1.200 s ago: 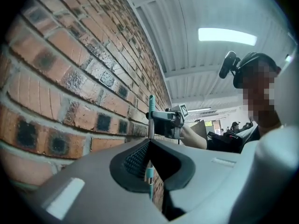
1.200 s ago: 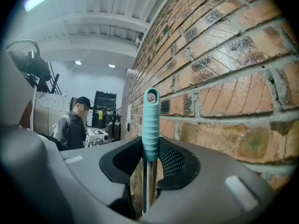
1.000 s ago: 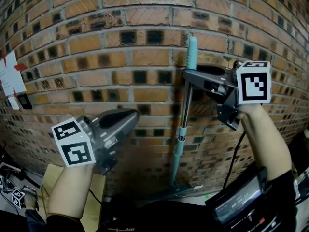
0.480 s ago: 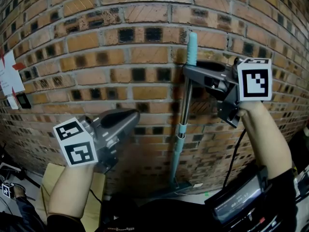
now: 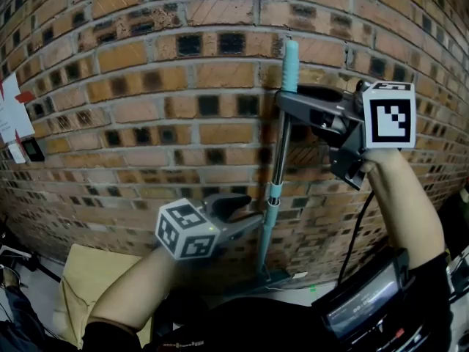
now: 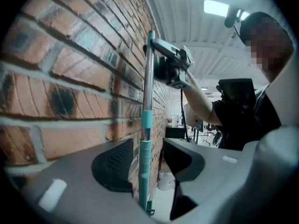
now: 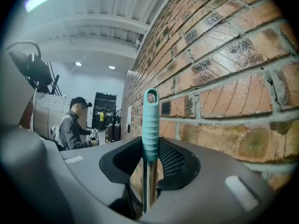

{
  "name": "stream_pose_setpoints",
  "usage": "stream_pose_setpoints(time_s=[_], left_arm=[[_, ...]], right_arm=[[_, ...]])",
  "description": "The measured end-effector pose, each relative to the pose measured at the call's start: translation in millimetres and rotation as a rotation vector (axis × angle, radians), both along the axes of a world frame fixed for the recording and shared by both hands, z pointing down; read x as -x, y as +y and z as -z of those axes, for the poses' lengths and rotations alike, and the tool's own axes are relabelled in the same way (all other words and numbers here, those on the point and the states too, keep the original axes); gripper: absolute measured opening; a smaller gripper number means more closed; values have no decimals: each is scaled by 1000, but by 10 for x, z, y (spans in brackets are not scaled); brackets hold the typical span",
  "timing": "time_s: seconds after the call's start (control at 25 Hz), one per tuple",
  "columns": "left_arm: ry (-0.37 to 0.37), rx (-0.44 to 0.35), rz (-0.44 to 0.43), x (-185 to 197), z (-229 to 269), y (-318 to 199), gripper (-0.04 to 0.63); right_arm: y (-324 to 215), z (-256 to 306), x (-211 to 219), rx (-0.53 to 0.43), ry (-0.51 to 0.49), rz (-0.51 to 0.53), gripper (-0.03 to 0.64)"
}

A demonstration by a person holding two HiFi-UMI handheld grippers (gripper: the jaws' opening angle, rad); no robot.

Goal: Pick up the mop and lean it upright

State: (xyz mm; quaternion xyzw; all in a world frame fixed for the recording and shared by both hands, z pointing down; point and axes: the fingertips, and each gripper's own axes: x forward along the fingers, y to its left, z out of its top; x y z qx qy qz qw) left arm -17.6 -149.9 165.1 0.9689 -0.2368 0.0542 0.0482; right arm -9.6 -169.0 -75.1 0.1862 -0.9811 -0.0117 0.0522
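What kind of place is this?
Probably a big indoor workshop or lab: a bare red-brown brick wall, a high white ceiling with strip lights, and a person handling dark equipment far behind the teal-handled metal mop.

The wall (image 5: 146,86) was rough, matt brick with gritty grey mortar. Against it the mop (image 5: 281,156) showed a glossy metal shaft and a ribbed teal plastic handle grip (image 5: 291,64) — smooth by comparison. The right gripper (image 7: 150,148) was matt grey plastic, its pads (image 7: 172,157) black and finely dimpled.
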Motion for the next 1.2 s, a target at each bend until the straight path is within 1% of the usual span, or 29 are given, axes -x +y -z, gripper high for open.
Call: stream_pose_setpoints(time_s=[0.08, 0.12, 0.24, 0.32, 0.36, 0.44, 0.48, 0.6, 0.72, 0.84, 0.92, 1.0, 1.08, 1.2], left_arm=[[-33, 7, -11, -174, -190, -41, 231], [-47, 8, -15, -248, -266, -50, 246], [-87, -11, -26, -443, -415, -39, 253], [-108, -31, -5, -498, -479, -72, 253], [-115, -38, 14, -495, -497, -106, 240], [-123, -40, 46, -473, -504, -168, 153], [-127, -37, 55, -469, -514, -188, 120], [-136, -26, 63, -483, -556, -209, 118], [-126, -17, 66, -482, -535, -198, 115], [-121, -14, 72, -444, -558, -187, 114], [-125, 0, 78, -419, -638, -200, 114], [-128, 24, 84, -400, -775, -213, 114], [-142, 36, 92, -378, -894, -216, 112], [-167, 46, 106, -338, -1078, -224, 112]], right_arm=[[26, 1, 32, -6, 1, 7, 124], [38, -8, 45, -5, 0, 10, 124], [66, -29, 52, -1, -4, 13, 124], [71, -39, 41, 2, -7, 13, 124], [66, -48, 33, 5, -8, 12, 124], [49, -70, 18, 14, -8, 10, 124], [43, -81, 14, 18, -7, 10, 124], [33, -117, 12, 30, -10, 9, 124], [50, -134, 24, 53, -33, 16, 124], [73, -146, 50, 20, -30, 16, 130], [57, -194, 40, 0, -21, 7, 149], [38, -283, -10, 3, -23, 10, 195], [1, -413, -102, 23, -36, 8, 206], [-82, -626, -286, 24, -50, -16, 206]])
